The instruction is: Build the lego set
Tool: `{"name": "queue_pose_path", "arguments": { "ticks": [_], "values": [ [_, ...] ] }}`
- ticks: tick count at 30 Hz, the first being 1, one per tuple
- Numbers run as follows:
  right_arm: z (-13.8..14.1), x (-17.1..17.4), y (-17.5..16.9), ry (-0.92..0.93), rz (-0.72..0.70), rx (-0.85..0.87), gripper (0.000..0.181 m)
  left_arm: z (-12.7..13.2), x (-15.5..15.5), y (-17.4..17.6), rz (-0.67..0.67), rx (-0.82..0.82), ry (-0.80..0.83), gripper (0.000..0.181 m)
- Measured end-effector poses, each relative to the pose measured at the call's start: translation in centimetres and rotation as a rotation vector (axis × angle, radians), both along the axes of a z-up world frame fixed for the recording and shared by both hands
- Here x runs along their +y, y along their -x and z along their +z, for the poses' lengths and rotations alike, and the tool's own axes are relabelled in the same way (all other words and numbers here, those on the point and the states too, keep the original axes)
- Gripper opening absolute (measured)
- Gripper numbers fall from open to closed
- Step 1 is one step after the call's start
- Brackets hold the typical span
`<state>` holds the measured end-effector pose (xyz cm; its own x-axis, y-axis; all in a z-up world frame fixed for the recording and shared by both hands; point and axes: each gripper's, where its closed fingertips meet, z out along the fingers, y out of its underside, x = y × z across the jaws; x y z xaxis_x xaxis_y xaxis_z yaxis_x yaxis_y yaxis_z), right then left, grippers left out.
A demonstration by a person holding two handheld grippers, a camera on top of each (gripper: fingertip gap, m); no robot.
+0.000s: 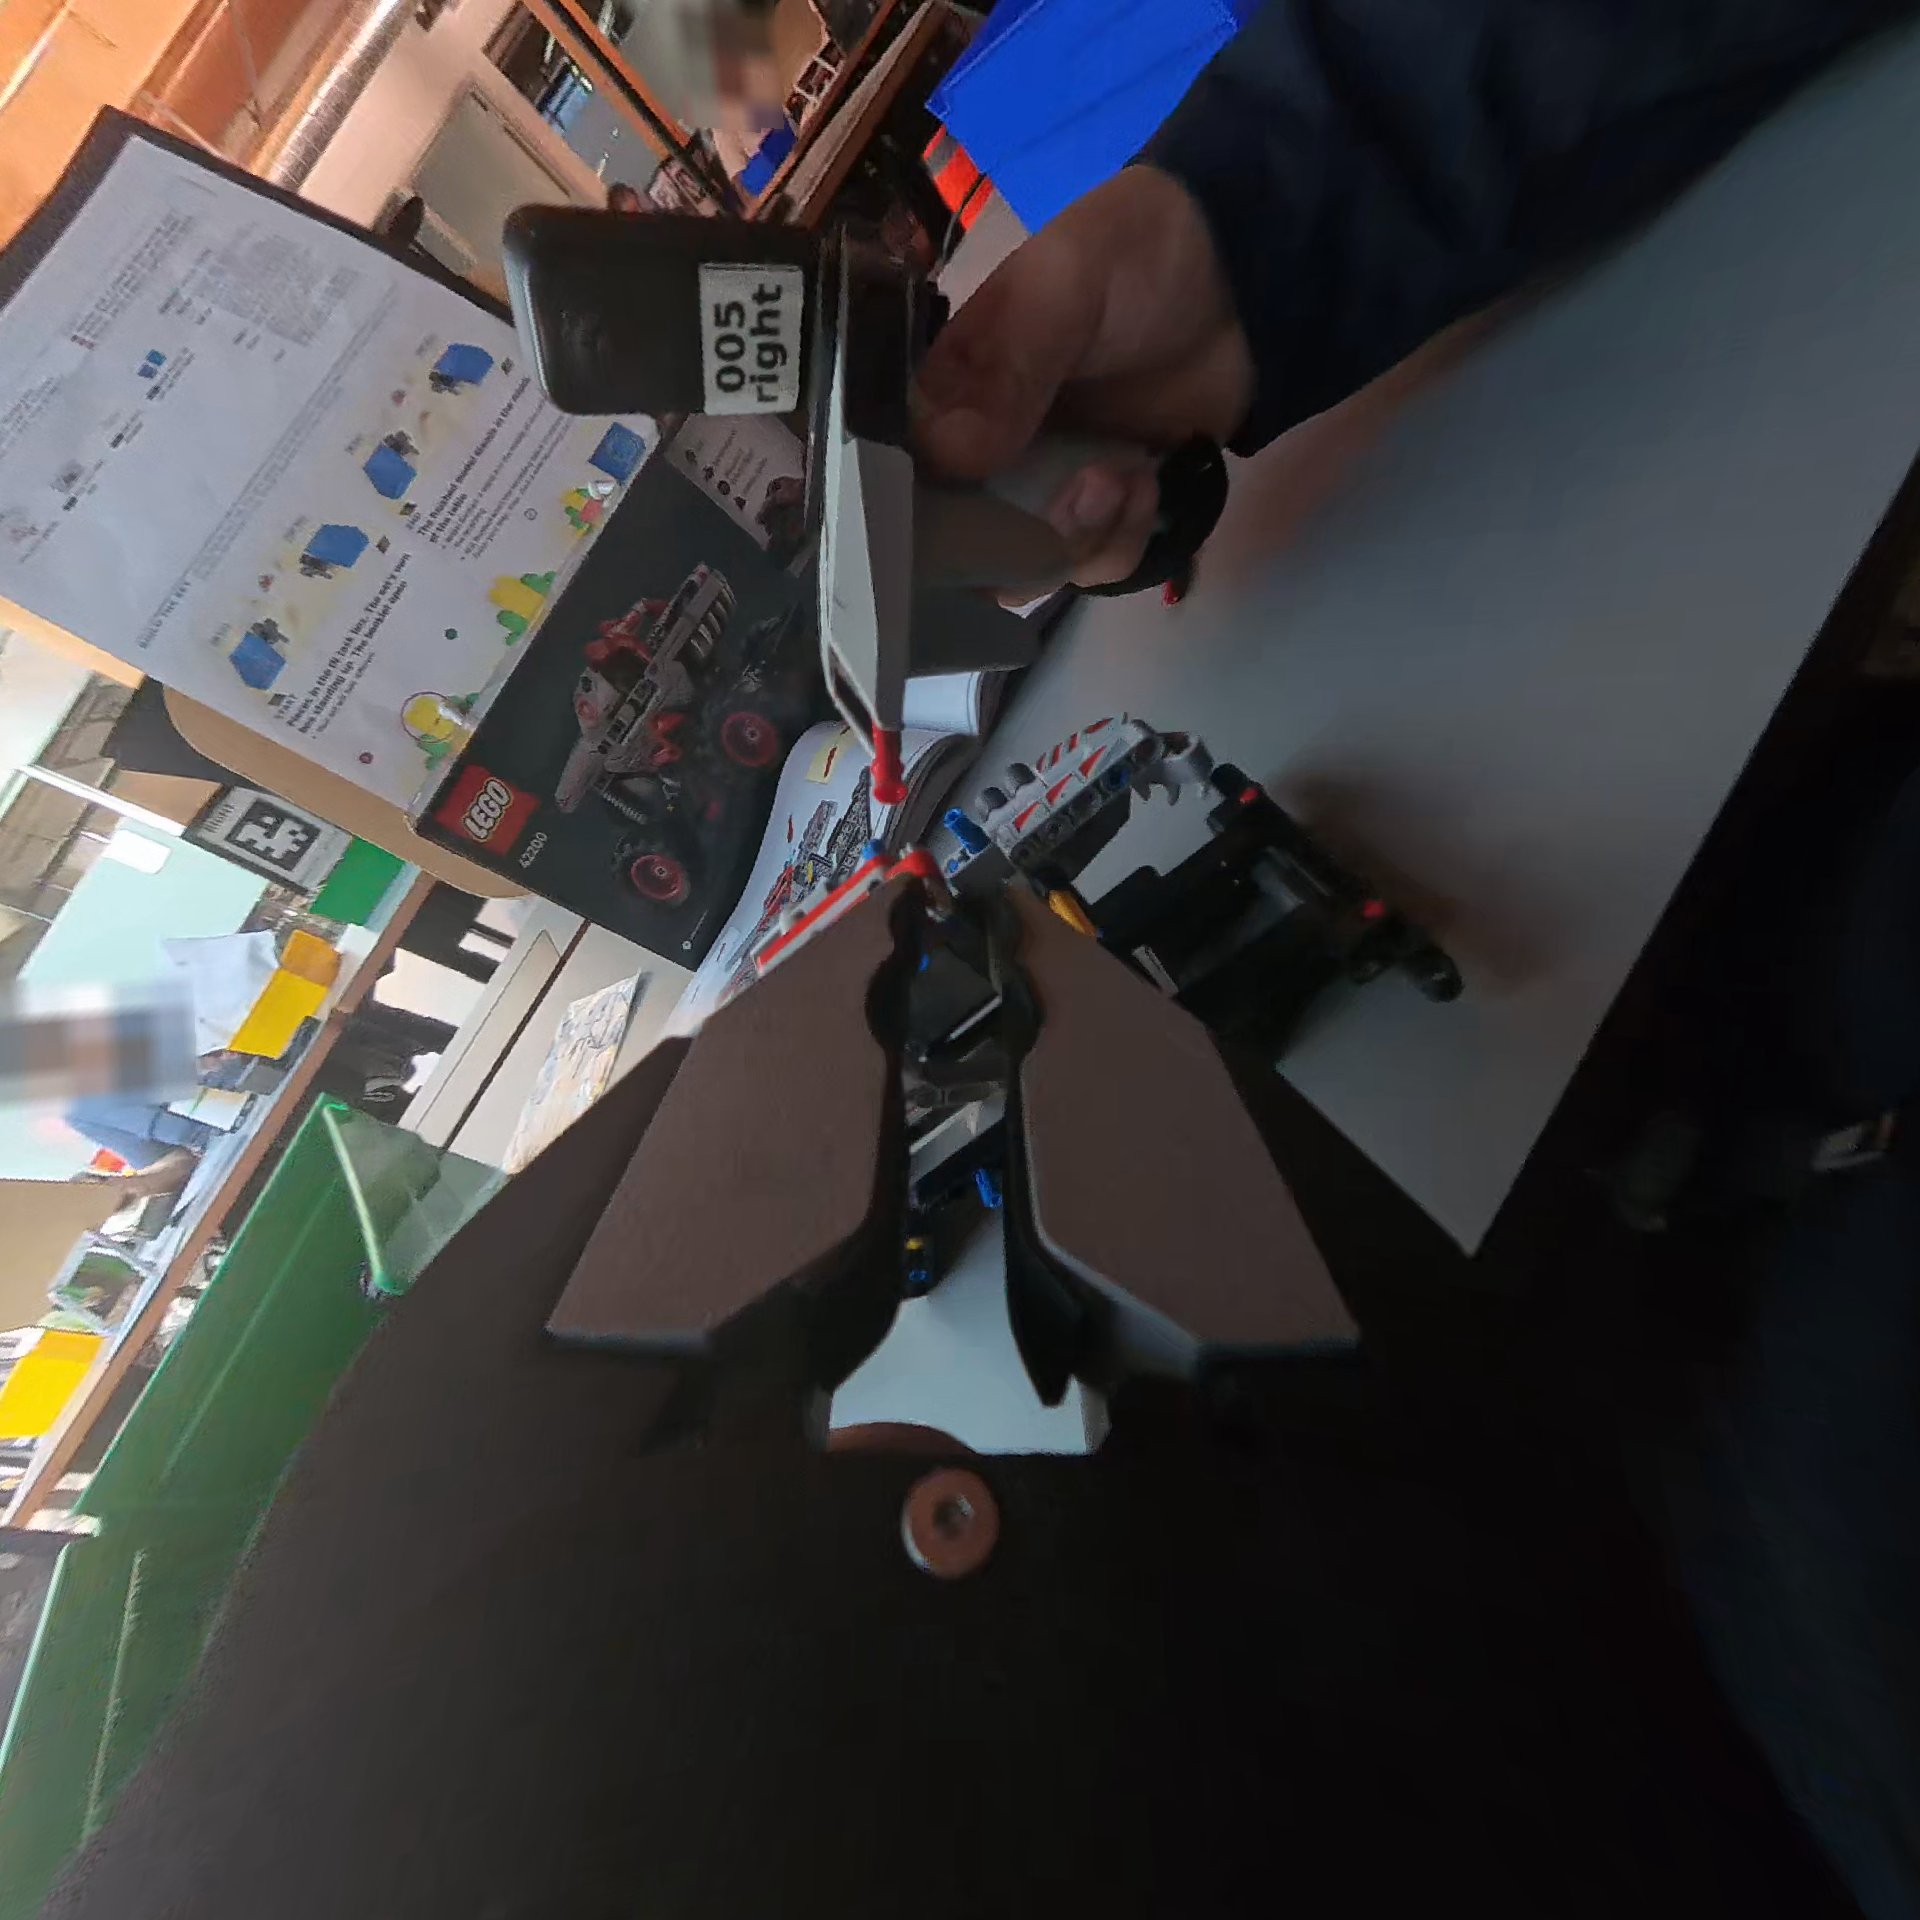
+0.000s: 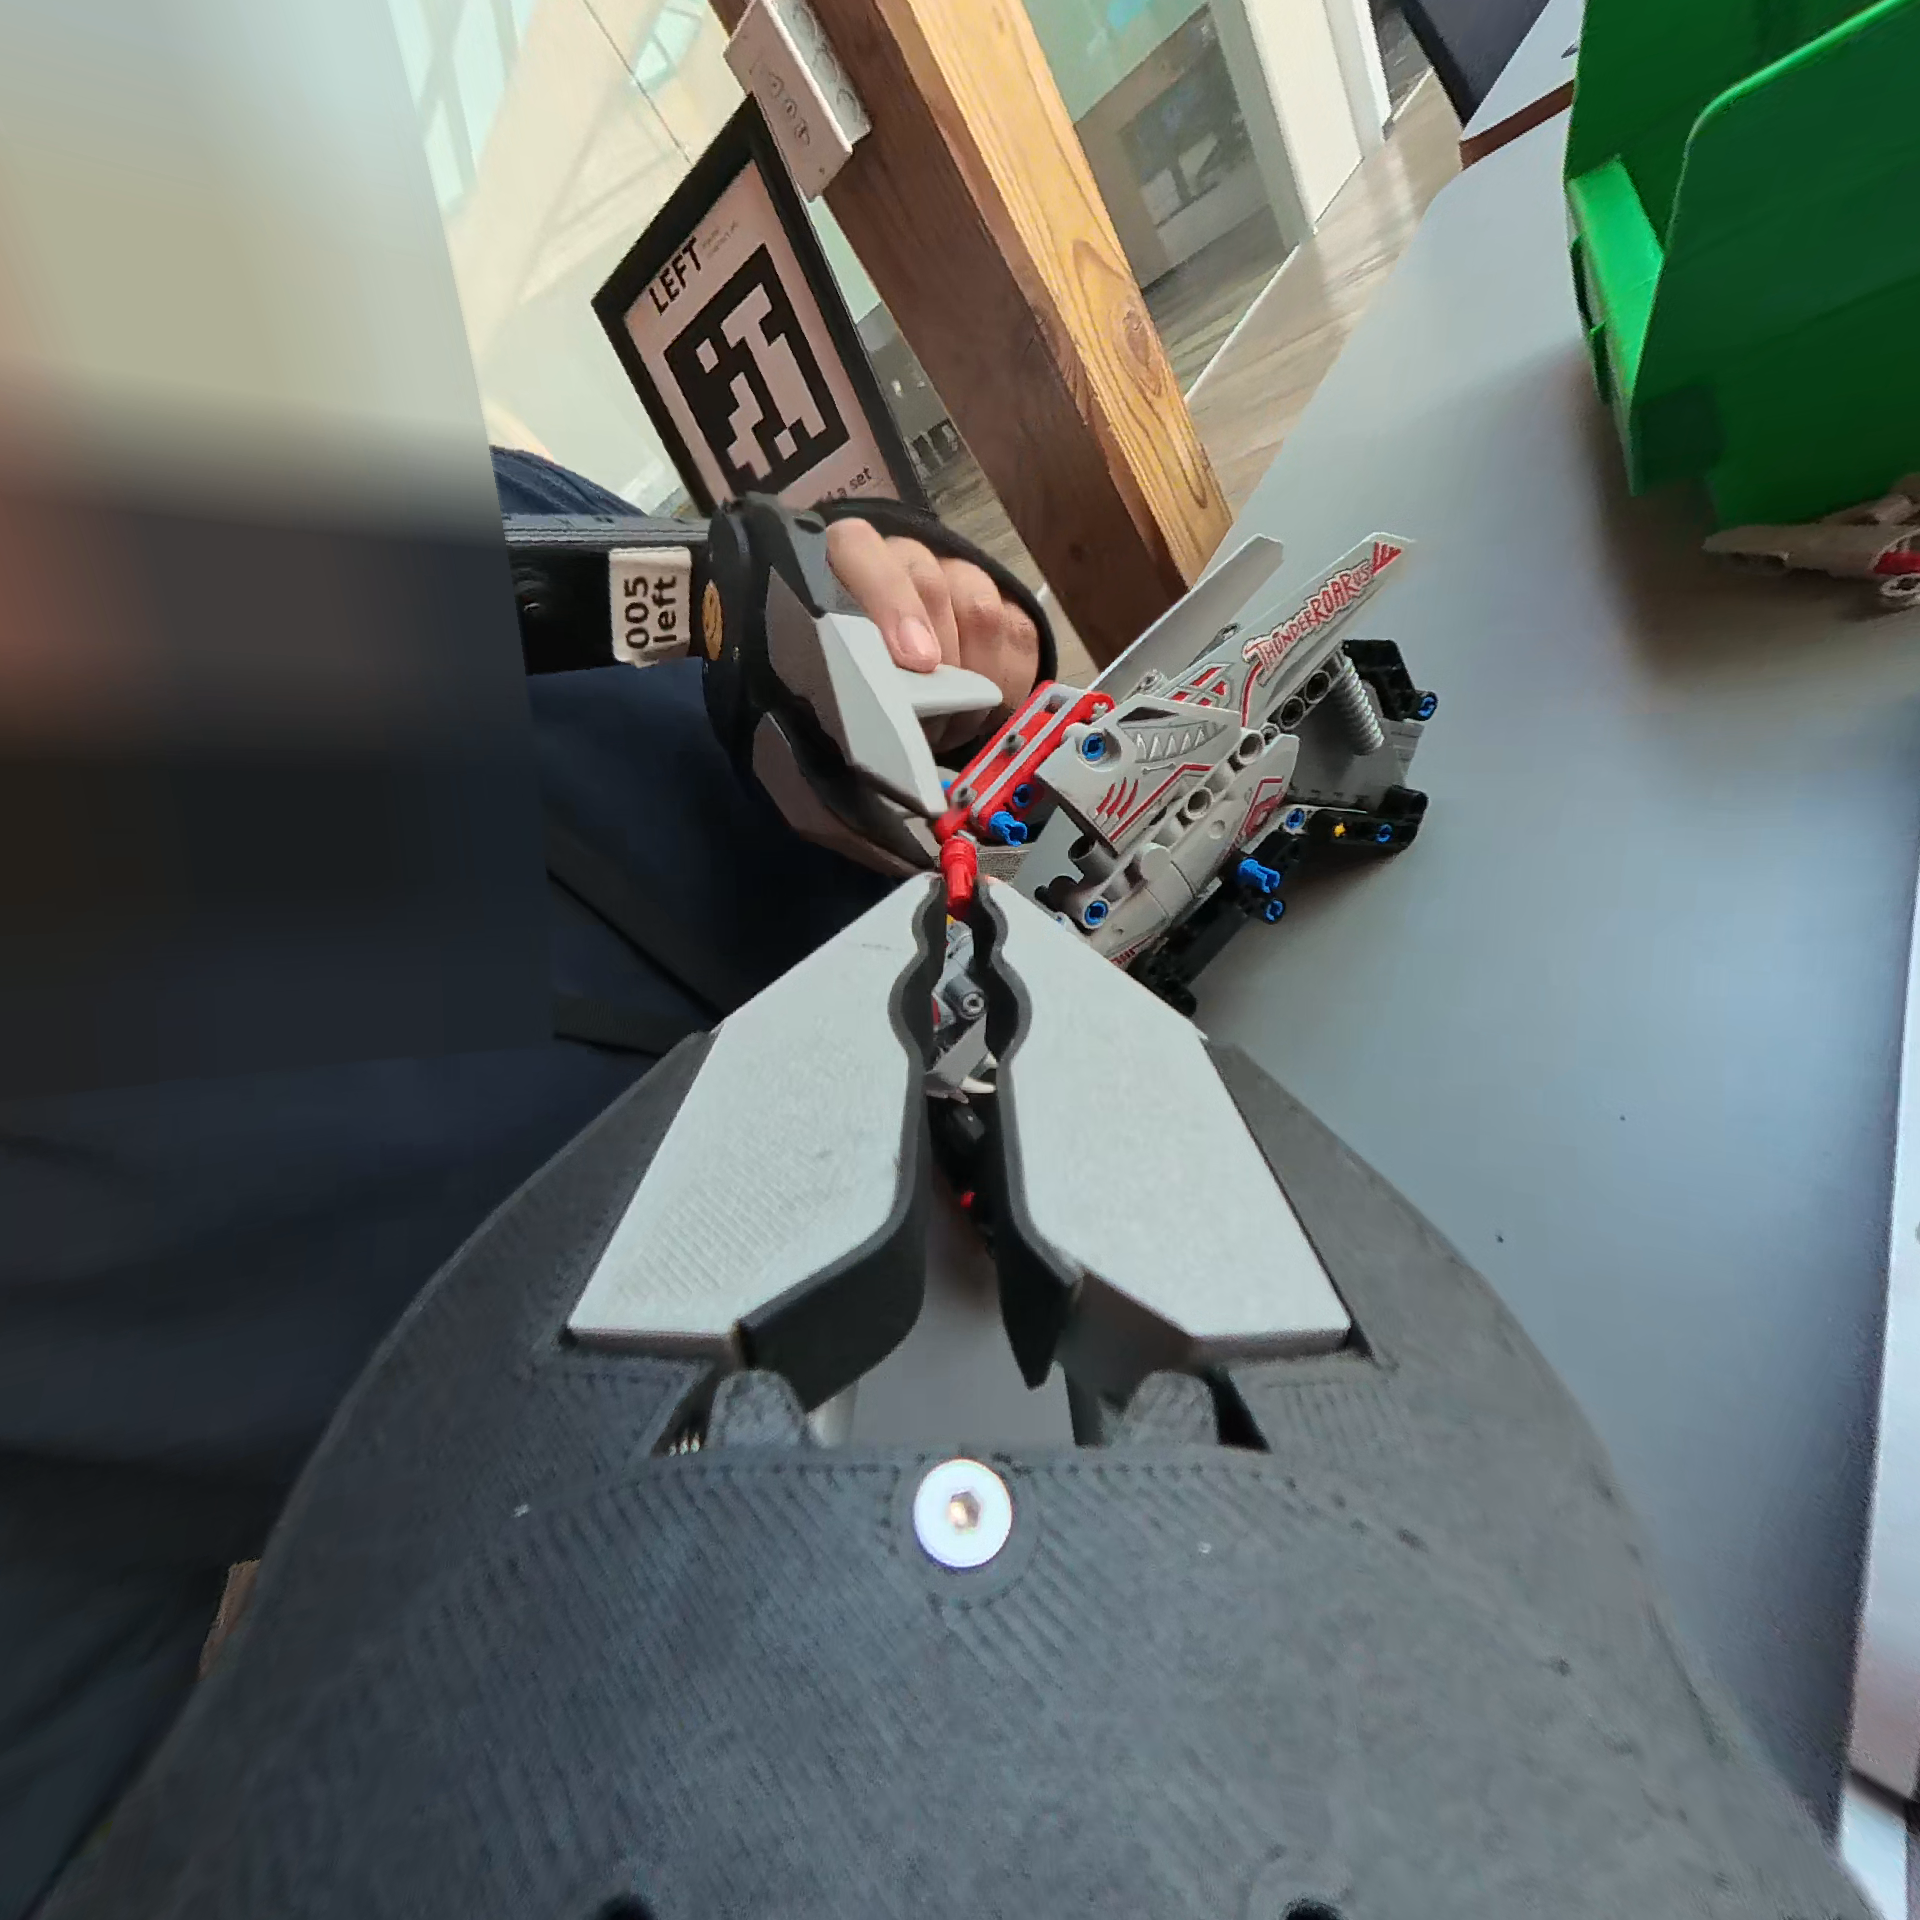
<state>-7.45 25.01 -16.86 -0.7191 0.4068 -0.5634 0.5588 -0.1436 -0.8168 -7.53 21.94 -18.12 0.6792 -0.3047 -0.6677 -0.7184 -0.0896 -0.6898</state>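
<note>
The partly built grey, red and black Lego truck model (image 2: 1195, 790) lies on the grey table (image 2: 1558, 1039); it also shows in the left wrist view (image 1: 1101, 821). My left gripper (image 1: 940, 899) is shut on the model's red frame end (image 2: 1013, 743) and shows in the right wrist view (image 2: 928, 823). My right gripper (image 2: 956, 896) is shut on a small red pin (image 2: 958, 865), held right at that red frame, next to the left fingertips. In the left wrist view the right gripper (image 1: 868, 722) comes in from above with the pin (image 1: 885, 767) sticking out.
The Lego box (image 1: 623, 727) and a printed instruction sheet (image 1: 239, 436) stand behind the model, with an open booklet (image 1: 810, 831) lying beside it. A green bin (image 2: 1766, 260) with loose grey parts (image 2: 1829, 540) stands at the far right. A wooden post (image 2: 1039, 312) stands behind. The gap from one gripper's tips to the other's is roughly 4 cm.
</note>
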Motion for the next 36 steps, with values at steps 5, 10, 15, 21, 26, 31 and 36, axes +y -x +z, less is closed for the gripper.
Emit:
{"name": "queue_pose_path", "arguments": {
  "ticks": [5, 10, 15, 21, 26, 31, 36],
  "values": [
    [-0.1, -0.3, 0.0, 0.007, 0.043, 0.003, 0.001, 0.1, 0.1, 0.2, 0.067, 0.038, -0.018, 0.004],
    [-0.1, -0.4, 0.1, 0.003, 0.073, 0.010, 0.001, 0.1, 0.2, 0.4, 0.107, 0.081, -0.021, 0.002],
    [-0.3, -0.5, 0.0, -0.006, 0.087, 0.013, 0.001, 0.2, 0.4, 0.5, 0.135, 0.031, -0.015, 0.002],
    [-0.3, -0.4, 0.3, 0.055, 0.111, -0.030, 0.001, 0.2, 0.6, 0.8, 0.151, -0.018, -0.031, 0.002],
    [-0.5, -0.1, 0.7, 0.087, 0.121, -0.055, 0.001, 0.3, 0.7, 1.2, 0.135, -0.146, -0.009, 0.002],
    [-0.5, -0.2, 1.0, 0.111, 0.130, -0.062, 0.001, 0.4, 0.4, 1.5, 0.106, -0.306, 0.021, 0.001],
    [-0.6, -0.5, 1.5, 0.098, 0.130, -0.054, 0.001, 0.5, -0.1, 1.7, 0.086, -0.421, 0.025, 0.000]
  ]
}}
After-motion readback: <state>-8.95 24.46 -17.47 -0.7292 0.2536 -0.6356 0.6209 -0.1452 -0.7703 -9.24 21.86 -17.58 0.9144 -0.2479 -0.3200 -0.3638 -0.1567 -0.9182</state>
